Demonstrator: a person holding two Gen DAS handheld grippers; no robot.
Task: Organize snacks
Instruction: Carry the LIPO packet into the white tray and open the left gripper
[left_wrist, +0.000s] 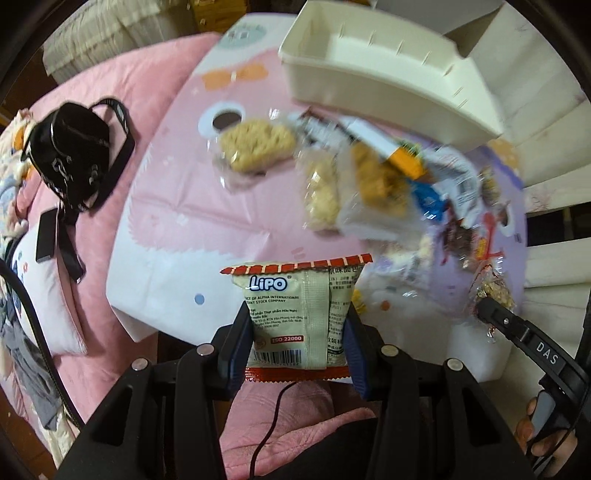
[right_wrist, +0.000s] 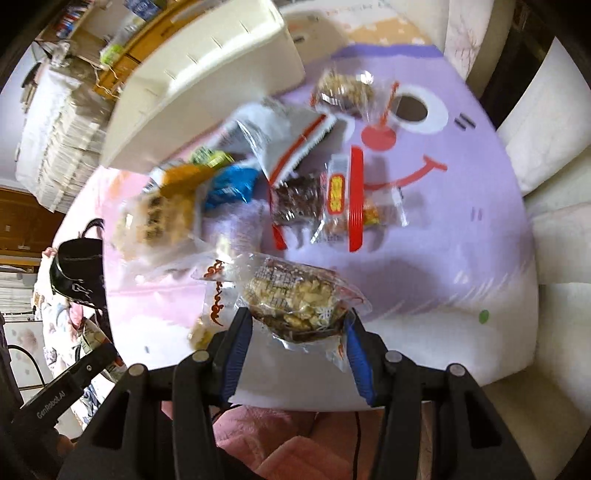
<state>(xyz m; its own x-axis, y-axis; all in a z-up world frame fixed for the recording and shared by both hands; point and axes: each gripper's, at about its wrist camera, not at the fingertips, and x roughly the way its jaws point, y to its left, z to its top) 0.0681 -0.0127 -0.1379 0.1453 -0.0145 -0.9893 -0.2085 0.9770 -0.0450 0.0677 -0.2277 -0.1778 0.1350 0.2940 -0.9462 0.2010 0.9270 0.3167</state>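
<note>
The left gripper (left_wrist: 299, 325) is clamped on a Lipo packet (left_wrist: 299, 314); the packet stands upright between its two blue fingers (left_wrist: 236, 343), above the near edge of the cartoon mat (left_wrist: 166, 206). The right gripper (right_wrist: 299, 332) is clamped on a clear-wrapped nut bar (right_wrist: 295, 299), also at the near edge of the mat.

Ahead of the left gripper and to its right, a cream plastic bin (left_wrist: 369, 77) lies beyond the snacks. The part of its inside that shows holds nothing. Between the bin and both grippers is a loose pile of snacks (right_wrist: 258, 177) on the mat, partly blurred: a blue packet (right_wrist: 229, 184), a dark brown bar (right_wrist: 295, 199) and a red-striped packet (right_wrist: 351, 199). One noodle cake (left_wrist: 255, 142) lies apart, ahead of the left gripper. A black bag (left_wrist: 74, 147) lies far to the left, on the pink bedding (left_wrist: 147, 74).
</note>
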